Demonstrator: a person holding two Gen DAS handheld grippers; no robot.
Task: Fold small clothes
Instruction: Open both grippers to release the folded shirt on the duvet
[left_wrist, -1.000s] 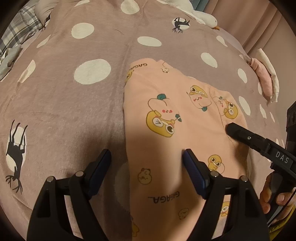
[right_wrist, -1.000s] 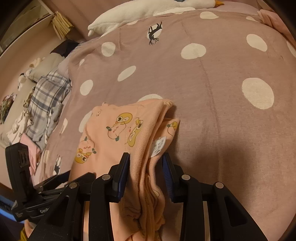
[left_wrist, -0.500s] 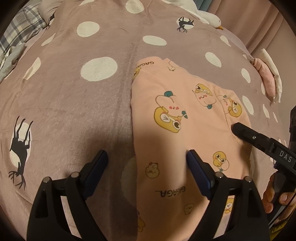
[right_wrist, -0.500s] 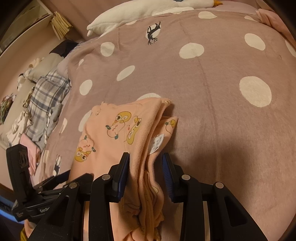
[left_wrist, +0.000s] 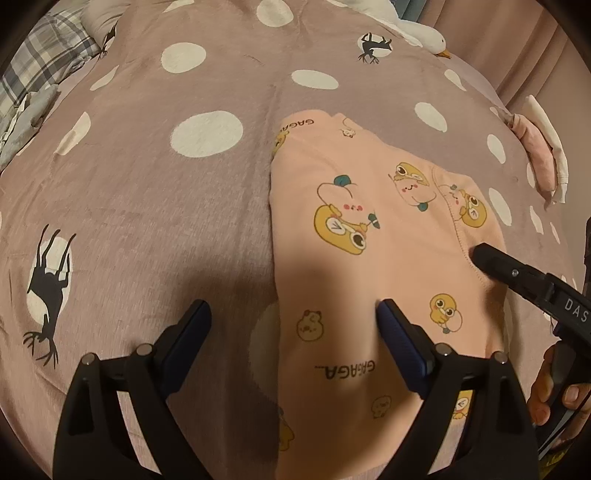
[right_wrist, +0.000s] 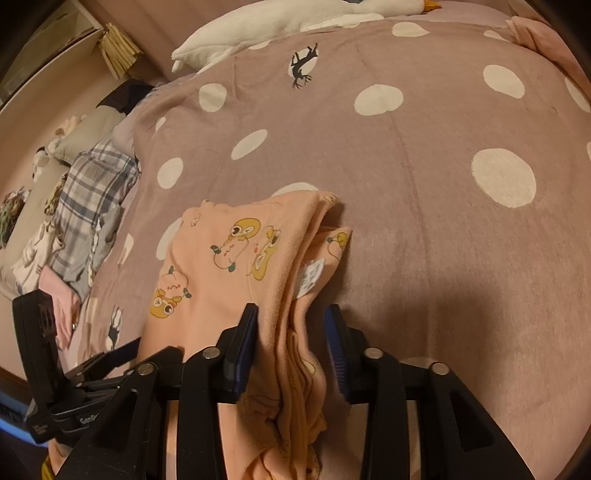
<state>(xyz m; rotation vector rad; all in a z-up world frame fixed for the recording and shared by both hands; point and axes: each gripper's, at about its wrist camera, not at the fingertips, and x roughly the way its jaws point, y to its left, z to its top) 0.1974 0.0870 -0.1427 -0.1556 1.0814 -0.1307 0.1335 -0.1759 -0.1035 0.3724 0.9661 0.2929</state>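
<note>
The peach garment (left_wrist: 369, 280), printed with yellow cartoon ducks and already doubled into a long narrow stack, lies on the polka-dot blanket (left_wrist: 155, 206) with a white care label (right_wrist: 311, 273) peeking from its layered right edge. The right gripper (right_wrist: 290, 321) straddles that bunched edge, jaws partly apart with the cloth between them but apparently not pinched, probably to gather the layers. The left gripper (left_wrist: 293, 317) has its jaws wide apart astride the left edge, one finger pressing the cloth, seemingly to pin it.
</note>
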